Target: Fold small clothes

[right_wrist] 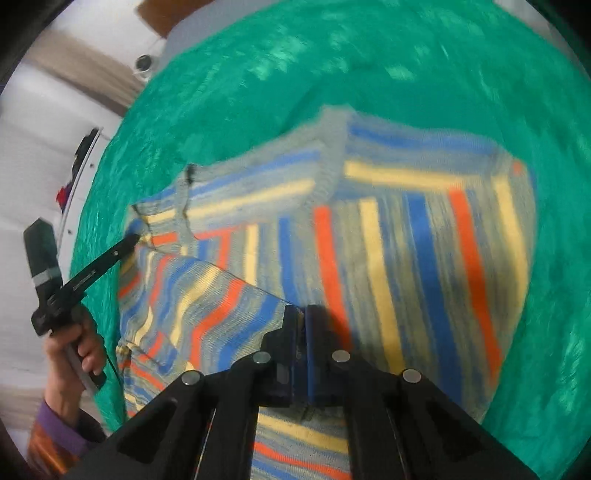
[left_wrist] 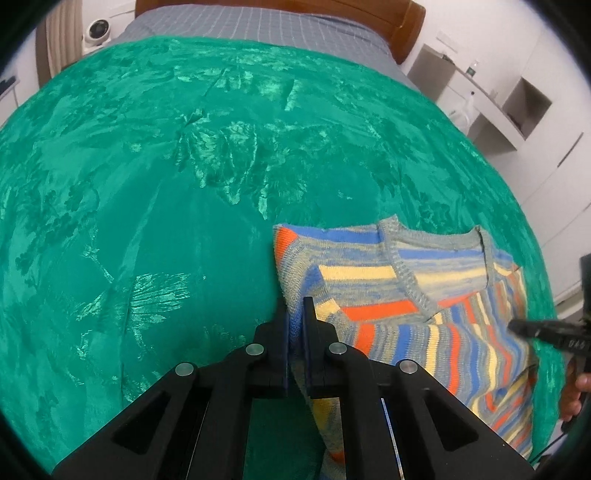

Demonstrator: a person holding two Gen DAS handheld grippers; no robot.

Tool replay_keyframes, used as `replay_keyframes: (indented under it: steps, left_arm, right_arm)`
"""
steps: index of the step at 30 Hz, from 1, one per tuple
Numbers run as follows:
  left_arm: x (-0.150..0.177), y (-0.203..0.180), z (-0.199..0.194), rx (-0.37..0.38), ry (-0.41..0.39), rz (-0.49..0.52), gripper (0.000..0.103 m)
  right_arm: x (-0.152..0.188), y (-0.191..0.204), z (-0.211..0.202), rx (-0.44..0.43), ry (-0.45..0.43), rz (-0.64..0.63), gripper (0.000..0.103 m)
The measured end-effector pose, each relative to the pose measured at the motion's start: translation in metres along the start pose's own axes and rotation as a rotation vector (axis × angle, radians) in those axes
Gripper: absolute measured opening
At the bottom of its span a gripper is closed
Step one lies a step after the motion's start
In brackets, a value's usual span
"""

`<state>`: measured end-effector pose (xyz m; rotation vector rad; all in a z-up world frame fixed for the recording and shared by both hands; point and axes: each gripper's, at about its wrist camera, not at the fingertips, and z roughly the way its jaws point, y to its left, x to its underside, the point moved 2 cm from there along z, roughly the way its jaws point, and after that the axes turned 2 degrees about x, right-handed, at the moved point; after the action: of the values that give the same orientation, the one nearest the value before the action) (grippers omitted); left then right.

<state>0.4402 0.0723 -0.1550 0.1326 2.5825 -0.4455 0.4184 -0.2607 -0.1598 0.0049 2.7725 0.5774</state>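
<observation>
Left tool (left_wrist: 295, 314) clenched on the left edge of the striped sweater (left_wrist: 424, 295), knit pinched between its fingers. Right tool (right_wrist: 305, 321) clamped shut over the sweater's middle; whether cloth is caught, impossible to tell through blur. Sweater lying on the green blanket (left_wrist: 147, 184), partly folded, sleeve crossed over the front, V-neck toward 12 o'clock. Wide bare blanket from 9 to 12 o'clock. Farther off, bed's grey sheet (left_wrist: 258, 26) and wooden headboard (left_wrist: 410, 26).
</observation>
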Motion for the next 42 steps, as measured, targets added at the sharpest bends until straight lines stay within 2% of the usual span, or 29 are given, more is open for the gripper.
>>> replay_keyframes:
  steps: [3, 6, 7, 10, 12, 14, 16, 18, 19, 21, 22, 24, 26, 29, 30, 33, 37, 42]
  left_arm:
    - [-0.002, -0.002, -0.003, -0.001, -0.015, 0.014, 0.005]
    - [-0.004, -0.007, 0.006, -0.036, -0.009, 0.027, 0.006]
    - [-0.004, -0.007, 0.013, -0.059, 0.003, 0.023, 0.006]
    - [0.001, -0.004, 0.018, -0.107, 0.013, 0.011, 0.021]
    - [0.003, 0.000, 0.007, -0.113, -0.005, -0.011, 0.038]
    - [0.009, 0.003, -0.016, -0.122, -0.047, -0.023, 0.043]
    - [0.024, -0.002, -0.038, -0.085, -0.081, -0.005, 0.053]
    - [0.045, -0.012, -0.047, -0.052, -0.073, 0.031, 0.063]
    - [0.063, -0.018, -0.047, -0.061, -0.040, 0.072, 0.064]
    - [0.093, -0.023, -0.040, -0.123, 0.038, 0.140, 0.065]
    - [0.110, -0.022, -0.039, -0.173, 0.066, 0.168, 0.065]
    - [0.131, -0.017, -0.060, -0.196, 0.032, 0.158, 0.069]
    - [0.145, -0.014, -0.089, -0.184, 0.008, 0.099, 0.074]
    - [0.159, -0.023, -0.128, -0.168, -0.059, 0.070, 0.081]
    - [0.162, -0.027, -0.135, -0.177, -0.075, 0.071, 0.083]
    - [0.171, -0.042, -0.156, -0.200, -0.117, 0.084, 0.083]
    - [0.182, -0.062, -0.178, -0.205, -0.161, 0.103, 0.083]
    - [0.194, -0.080, -0.200, -0.209, -0.194, 0.141, 0.083]
  right_arm:
    - [-0.017, 0.011, -0.026, 0.090, -0.144, -0.082, 0.004]
    - [-0.031, 0.016, -0.021, 0.202, -0.204, -0.156, 0.004]
    - [-0.035, 0.014, -0.007, 0.219, -0.189, -0.157, 0.004]
    - [-0.033, 0.000, 0.026, 0.221, -0.087, -0.109, 0.007]
    - [-0.026, -0.007, 0.016, 0.217, -0.126, -0.066, 0.031]
    - [-0.015, -0.006, -0.013, 0.193, -0.220, -0.039, 0.033]
    - [0.001, 0.007, -0.037, 0.120, -0.269, -0.093, 0.033]
    - [0.016, 0.022, -0.036, 0.018, -0.211, -0.149, 0.033]
    - [0.029, 0.027, -0.025, -0.015, -0.144, -0.166, 0.033]
    - [0.048, 0.029, -0.004, 0.018, -0.042, -0.185, 0.034]
    - [0.063, 0.024, 0.008, 0.086, 0.020, -0.194, 0.034]
    - [0.078, 0.022, -0.007, 0.118, -0.026, -0.180, 0.034]
    - [0.102, 0.030, -0.046, 0.141, -0.121, -0.190, 0.038]
    - [0.130, 0.038, -0.087, 0.167, -0.243, -0.207, 0.073]
    - [0.141, 0.041, -0.099, 0.182, -0.281, -0.208, 0.078]
    - [0.177, 0.043, -0.122, 0.207, -0.333, -0.193, 0.078]
    - [0.225, 0.048, -0.134, 0.185, -0.359, -0.128, 0.078]
    - [0.261, 0.053, -0.146, 0.193, -0.378, -0.106, 0.078]
